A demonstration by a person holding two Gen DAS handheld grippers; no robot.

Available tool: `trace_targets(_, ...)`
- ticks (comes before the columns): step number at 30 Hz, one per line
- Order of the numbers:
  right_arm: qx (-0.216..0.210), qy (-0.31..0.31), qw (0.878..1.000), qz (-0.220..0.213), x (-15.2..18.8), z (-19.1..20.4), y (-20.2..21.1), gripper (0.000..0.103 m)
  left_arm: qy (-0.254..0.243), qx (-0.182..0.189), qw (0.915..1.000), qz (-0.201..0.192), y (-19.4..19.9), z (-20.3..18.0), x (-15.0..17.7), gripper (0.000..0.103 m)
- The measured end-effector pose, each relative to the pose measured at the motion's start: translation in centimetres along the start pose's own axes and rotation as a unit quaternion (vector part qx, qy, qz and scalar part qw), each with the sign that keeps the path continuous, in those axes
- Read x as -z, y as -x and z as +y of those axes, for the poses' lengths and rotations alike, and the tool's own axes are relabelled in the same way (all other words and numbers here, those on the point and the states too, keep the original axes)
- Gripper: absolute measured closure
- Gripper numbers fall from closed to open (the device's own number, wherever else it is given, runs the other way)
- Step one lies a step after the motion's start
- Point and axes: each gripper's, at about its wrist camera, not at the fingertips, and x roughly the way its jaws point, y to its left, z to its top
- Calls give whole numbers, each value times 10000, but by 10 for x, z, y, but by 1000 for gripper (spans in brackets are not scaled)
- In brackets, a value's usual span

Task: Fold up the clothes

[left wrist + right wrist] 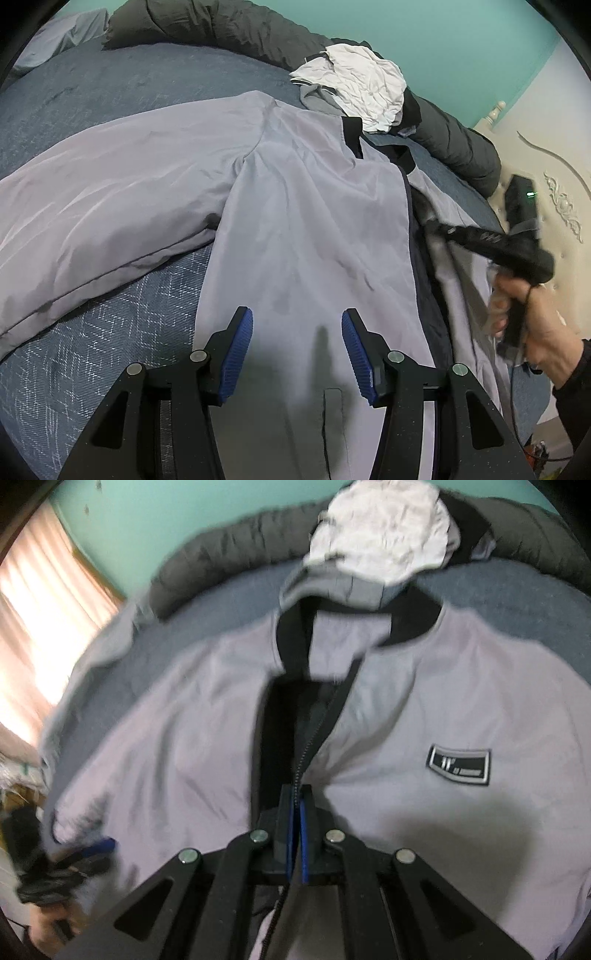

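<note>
A light grey zip jacket [303, 221] with a black collar lies front up on the blue bed; it also shows in the right wrist view [424, 709], with a dark chest patch [459, 763]. My left gripper [297, 325] is open and empty, just above the jacket's left front panel, one sleeve [110, 192] spread to the left. My right gripper [295, 794] is shut on the jacket's zipper edge [304, 753] at the front opening. The right gripper also shows blurred in the left wrist view [436, 225], held by a hand.
A crumpled white garment [362, 81] lies on a grey one beyond the collar. A dark grey quilt [221, 22] runs along the bed's far edge. The blue bedspread [110, 314] shows at the left. A cream headboard [554, 166] stands at the right.
</note>
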Motion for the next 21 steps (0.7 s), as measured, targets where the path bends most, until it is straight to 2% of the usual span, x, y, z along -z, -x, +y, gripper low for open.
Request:
trace_targets(5,184,24,9982,571,4,2,-29,97,15,20,10000,14,-1,1,0,48)
trace_targets(12,-81,-36,9999,-91,-10,4,1,91,35,10,10000,-14,-1,0,-1,48)
trace_targets(14,-123,-122,9998,-125,-10,0,0,91,32,7,10000,-8,-1,0,0,47)
trace_targets(15,-174,-163,9997,-57,-10,0,-5,88,37,9,10000,-7,-1,0,0,47)
trace_targets(16,-221,-200,9996,29,-10,-1,-10,80,46,17,10000,-6,-1,1,-1,47)
trace_targets(18,-271,-200,9983,480,-6,4,-27,68,51,24,10000,-8,-1,1,-1,46)
trace_targets(19,-290,-189,9971,671,-4,6,-34,68,42,25,10000,-4,-1,1,-2,46)
trace_targets(21,-239,3,9986,471,-6,14,-25,68,50,31,10000,2,-1,1,-2,46)
